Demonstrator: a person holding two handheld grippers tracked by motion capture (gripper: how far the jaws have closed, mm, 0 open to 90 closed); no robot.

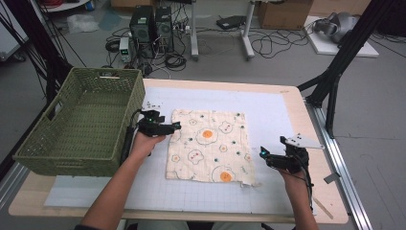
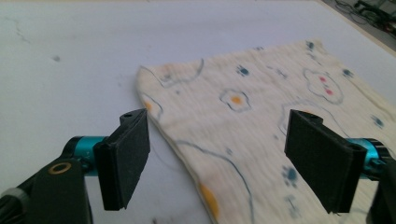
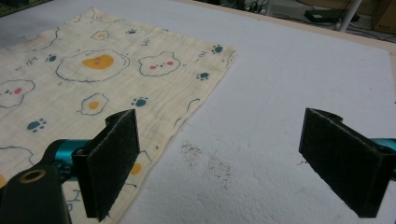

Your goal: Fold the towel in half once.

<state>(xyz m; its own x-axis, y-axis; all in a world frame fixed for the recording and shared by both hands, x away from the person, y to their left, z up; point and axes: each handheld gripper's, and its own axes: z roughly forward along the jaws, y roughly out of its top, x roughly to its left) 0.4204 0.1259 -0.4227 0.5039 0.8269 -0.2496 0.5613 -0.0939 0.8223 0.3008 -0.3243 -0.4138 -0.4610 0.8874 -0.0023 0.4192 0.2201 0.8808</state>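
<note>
This looks like a lab or test room, not a home. The floor (image 1: 368, 96) is bare and grey. Two black computer towers (image 1: 152, 26) stand on it, with lots of loose cables (image 1: 268, 45) lying around them. Black metal stand legs (image 1: 335, 72) rise beside the worktop (image 1: 299, 112). A white mat with grid lines (image 1: 268, 112) covers the worktop. Cardboard boxes (image 1: 285, 13) sit at the back. A metal rail (image 1: 344, 177) runs along the worktop's right side.
</note>
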